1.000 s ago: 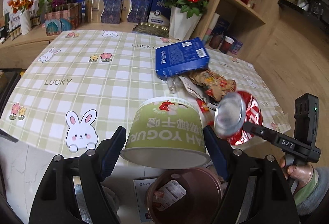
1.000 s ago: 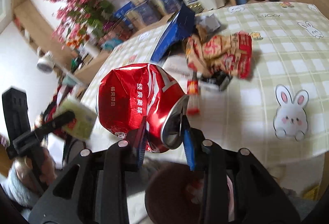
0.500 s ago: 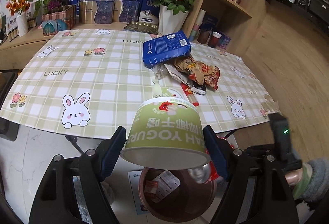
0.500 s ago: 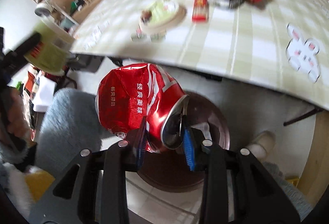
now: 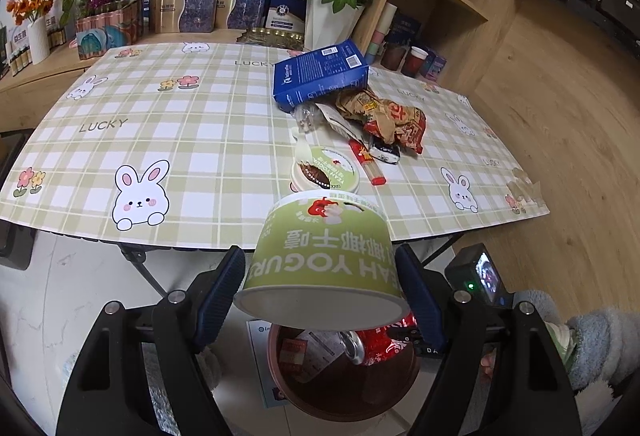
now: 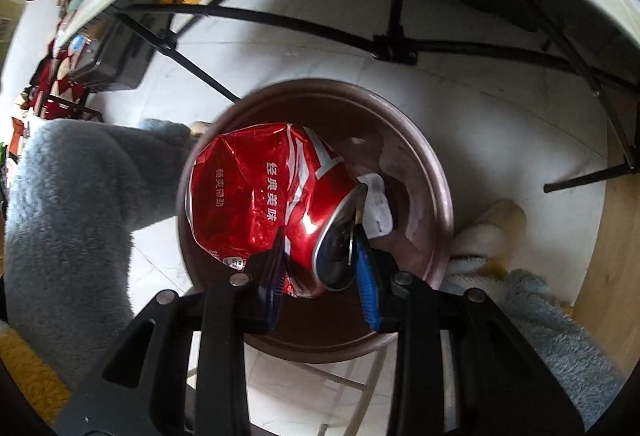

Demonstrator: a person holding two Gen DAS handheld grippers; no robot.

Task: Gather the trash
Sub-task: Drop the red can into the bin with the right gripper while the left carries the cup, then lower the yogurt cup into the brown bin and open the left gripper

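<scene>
A: How are the jaws of the right gripper (image 6: 320, 256) being seen?

B: They are being seen clamped on a crushed red can (image 6: 264, 196), near its silver end. The can is being held directly above the open mouth of a brown bin (image 6: 436, 196), which is standing on the pale floor just beside the table edge. A white scrap of paper (image 6: 378, 210) is being shown inside the bin, past the can's end.

A: And the left gripper (image 5: 320, 276)?

B: Its jaws are being kept wide, pressed on either side of a green yogurt tub (image 5: 324, 256). The tub is being held upside down, with its print reading inverted. It is being held off the table, above the bin (image 5: 344, 396), whose rim is being partly hidden by it.

A: Is the can being picked up in the left view as well?

B: Yes. The can (image 5: 376, 344) is being glimpsed below the tub, over the bin, with labelled wrappers (image 5: 308, 352) lying inside.

A: What is being left on the table (image 5: 160, 124)?

B: A round yogurt lid (image 5: 326, 172) is being seen near the front edge. Behind it a red stick packet (image 5: 366, 162), crumpled snack bags (image 5: 384, 116) and a blue box (image 5: 320, 74) are being shown heaped together, the box lying tilted on the pile.

A: And around that?

B: A checked cloth with rabbits is being shown covering the table. Grey fleece sleeves (image 6: 68, 220) are being seen at the edges of the right view.
</scene>
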